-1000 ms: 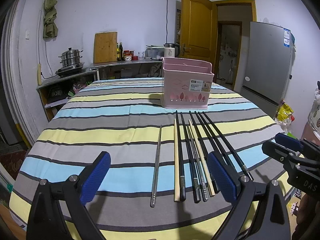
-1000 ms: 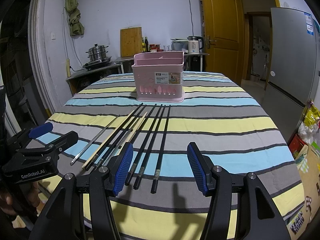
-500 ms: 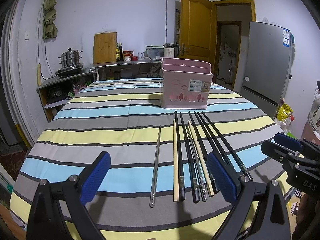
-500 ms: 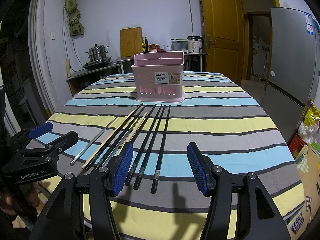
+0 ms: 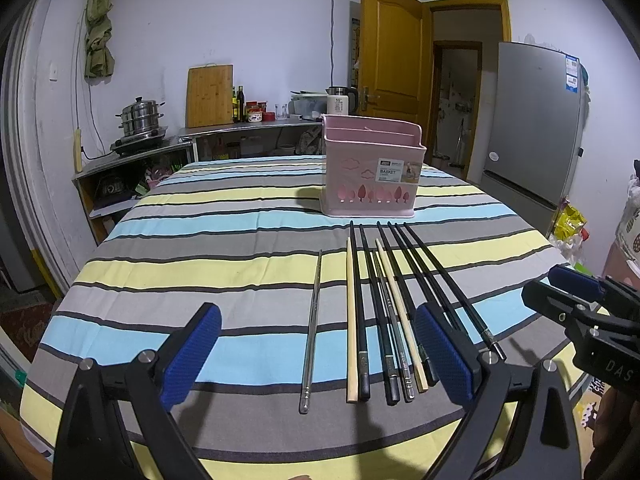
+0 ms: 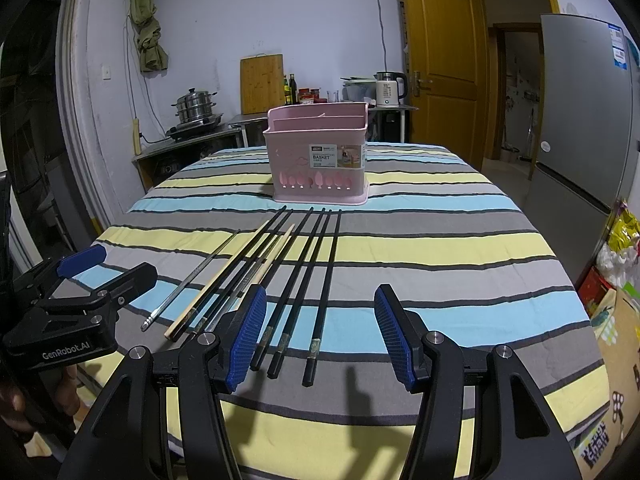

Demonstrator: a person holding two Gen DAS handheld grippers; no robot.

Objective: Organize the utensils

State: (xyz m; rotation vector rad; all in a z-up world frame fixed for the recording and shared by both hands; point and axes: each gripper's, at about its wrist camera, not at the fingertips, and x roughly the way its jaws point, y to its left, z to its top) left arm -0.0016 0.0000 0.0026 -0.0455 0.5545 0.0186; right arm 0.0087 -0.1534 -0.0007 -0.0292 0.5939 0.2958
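Note:
Several chopsticks lie side by side on the striped tablecloth [image 5: 200, 264]: a metal one [image 5: 312, 328] at the left, a pale wooden one [image 5: 351, 320], black ones [image 5: 424, 268] to the right. A pink utensil basket [image 5: 370, 176] stands upright beyond their far tips. My left gripper [image 5: 318, 356] hovers open over the near ends, nothing between its blue pads. In the right wrist view the same black chopsticks [image 6: 326, 280] and pink basket [image 6: 318, 154] appear, and my right gripper [image 6: 320, 334] is open and empty above the three rightmost black sticks.
Each gripper shows in the other's view: the right one [image 5: 580, 304] at the table's right edge, the left one [image 6: 80, 300] at its left edge. A counter with a steel pot [image 5: 138, 120] and cutting board [image 5: 209, 96] lines the back wall; a fridge [image 5: 532, 128] stands at the right.

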